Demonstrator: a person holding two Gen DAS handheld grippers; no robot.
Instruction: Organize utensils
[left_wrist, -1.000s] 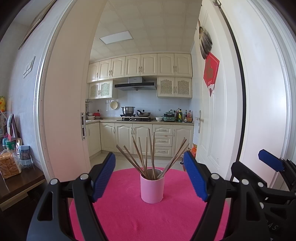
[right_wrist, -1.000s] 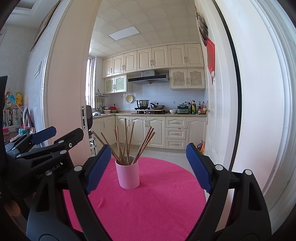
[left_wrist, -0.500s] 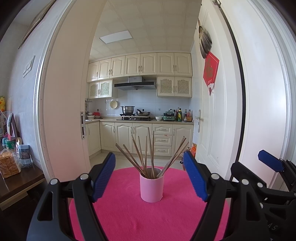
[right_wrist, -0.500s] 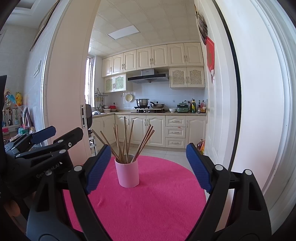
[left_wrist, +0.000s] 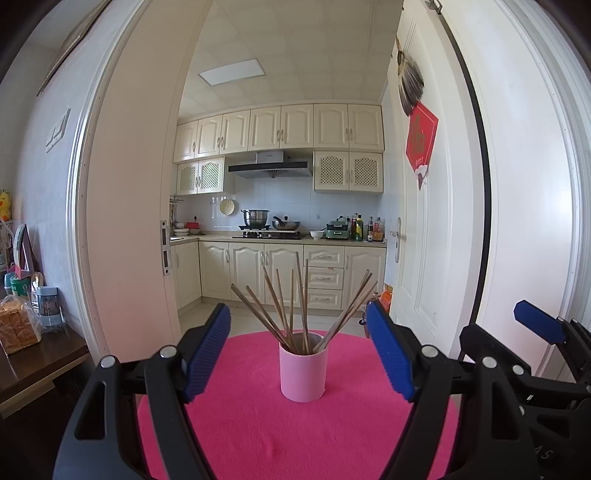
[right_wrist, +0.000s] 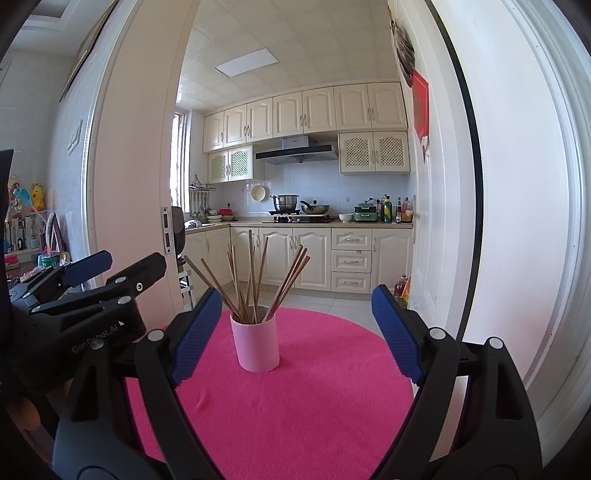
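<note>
A pink cup stands upright on a round pink-covered table. Several brown wooden chopsticks stand in it, fanned out. My left gripper is open and empty, its blue pads either side of the cup but nearer the camera. In the right wrist view the cup with the chopsticks sits left of centre. My right gripper is open and empty, short of the cup. The left gripper also shows at the left edge of that view.
A white door frame and an open door flank the table's far side. A kitchen with cabinets lies beyond. A dark side table with bread and jars stands at the left.
Both views have shifted very slightly; the cup sits a touch lower and nearer in the left wrist view. Both grippers stay open and empty.
</note>
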